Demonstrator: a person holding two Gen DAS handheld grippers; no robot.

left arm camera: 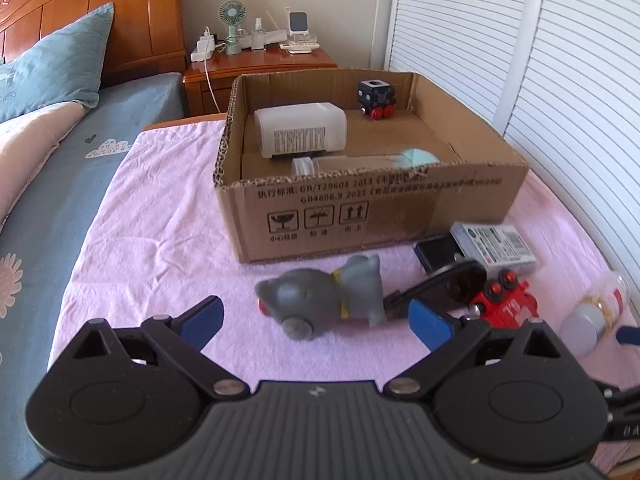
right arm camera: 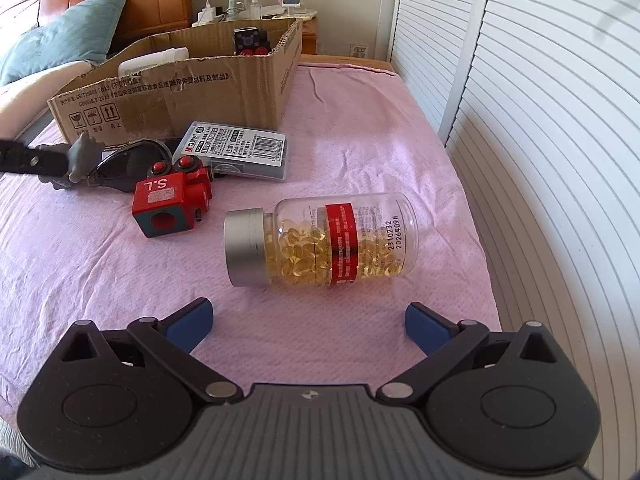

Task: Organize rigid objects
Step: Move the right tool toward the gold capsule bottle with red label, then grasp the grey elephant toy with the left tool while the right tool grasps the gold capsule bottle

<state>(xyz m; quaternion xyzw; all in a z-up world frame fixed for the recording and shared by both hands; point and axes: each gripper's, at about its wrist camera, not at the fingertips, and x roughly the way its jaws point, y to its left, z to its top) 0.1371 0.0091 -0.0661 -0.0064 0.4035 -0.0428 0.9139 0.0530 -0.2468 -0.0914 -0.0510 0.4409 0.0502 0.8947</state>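
Left gripper (left arm camera: 316, 320) spread wide, nothing pinched; grey toy figure (left arm camera: 324, 300) lying on its side at centre frame, just ahead of the blue pads. Right gripper (right arm camera: 308, 320) likewise spread and empty, lined up on the capsule bottle (right arm camera: 320, 238), which lies on its side at centre frame, metal cap toward the left.

Cardboard box (left arm camera: 376, 216) at upper centre of the left view, already holding a white bottle (left arm camera: 300, 128), a black toy block (left arm camera: 378, 98) and a clear item, partly hidden. Still out on the pink cloth (right arm camera: 360, 140): red toy block (right arm camera: 172, 200), flat grey case (right arm camera: 240, 152), dark sunglasses (right arm camera: 132, 162).

Risks, as judged:
- Bottle round and smooth; likely to roll away if one pad lands first.
- Toy figure irregular in shape; off-centre pinch could let it twist or slip out.
- Sunglasses lying close beside the figure in the left view; right-hand finger could snag them on closing.
- Cloth wrinkled; a low approach may catch fabric.
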